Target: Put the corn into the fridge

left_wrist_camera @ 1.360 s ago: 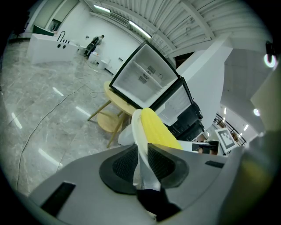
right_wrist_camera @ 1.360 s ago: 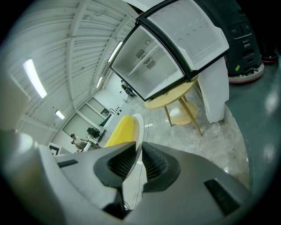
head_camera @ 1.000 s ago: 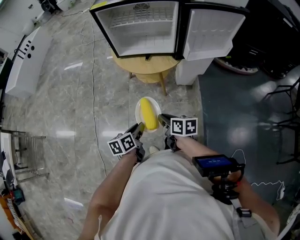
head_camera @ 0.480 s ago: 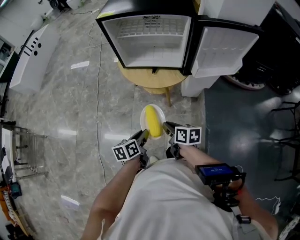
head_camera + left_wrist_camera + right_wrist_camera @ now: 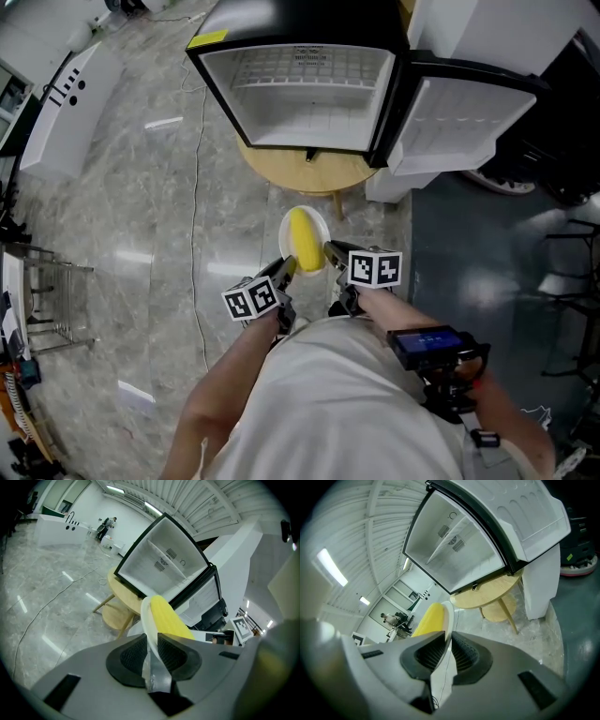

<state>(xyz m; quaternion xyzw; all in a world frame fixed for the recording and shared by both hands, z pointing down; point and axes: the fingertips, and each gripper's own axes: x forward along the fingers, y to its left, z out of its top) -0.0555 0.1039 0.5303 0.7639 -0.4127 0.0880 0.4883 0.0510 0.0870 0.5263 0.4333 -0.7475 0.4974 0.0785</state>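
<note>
You pinched the plate's [image 5: 285, 226] left rim in your left claw [image 5: 287, 267] and its right rim in your right claw [image 5: 330, 251]. The corn [image 5: 302, 239] lay on that plate, between both claws, short of the open fridge [image 5: 309, 84] on the table [image 5: 309, 171].

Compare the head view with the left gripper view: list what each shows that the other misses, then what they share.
Head view only: the left gripper and right gripper clamped on opposite edges of the white plate, and the person's white shirt. Left gripper view only: its pads pinching the plate rim up close, and a distant person. Both: the corn on the plate, the open fridge on the round wooden table.
</note>
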